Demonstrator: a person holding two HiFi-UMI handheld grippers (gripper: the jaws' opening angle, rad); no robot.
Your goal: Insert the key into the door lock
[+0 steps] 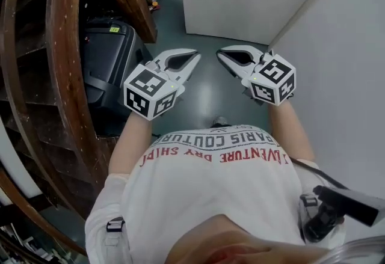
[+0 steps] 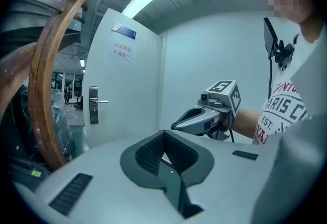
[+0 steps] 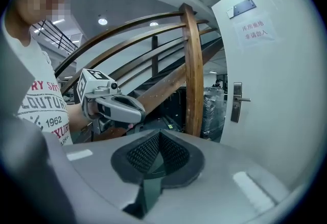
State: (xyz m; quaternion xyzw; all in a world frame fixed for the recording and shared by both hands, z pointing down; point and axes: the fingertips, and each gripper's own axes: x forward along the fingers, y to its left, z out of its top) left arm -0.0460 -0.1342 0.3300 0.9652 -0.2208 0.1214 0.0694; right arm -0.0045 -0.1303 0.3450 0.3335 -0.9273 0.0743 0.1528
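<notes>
Nearest the head camera, your white T-shirt (image 1: 210,190) with red and grey lettering filled the lower frame; both forearms reached forward from it. You held the left gripper (image 1: 196,53) and the right gripper (image 1: 220,52) side by side in front of your chest, near each other but apart, tips towards the door; each carried its marker cube at the rear. Left gripper: jaws drawn together at the tips, nothing seen clamped between the pads. Right gripper: jaws likewise fully closed, nothing seen between them. Below both lay grey-green floor (image 1: 201,97). To your left a black case (image 1: 111,58) stood on that floor, beside curved wooden rails (image 1: 63,46); to your right ran a plain white wall (image 1: 343,76). Beyond the grippers stood the white door (image 2: 127,95); it bore a blue plate (image 2: 124,30) and, just under it, a paper notice (image 2: 121,51) on its upper part. The door lock (image 2: 93,105), a metal plate with a lever handle, sat near the door's left edge in the left gripper view, well apart from both grippers.
</notes>
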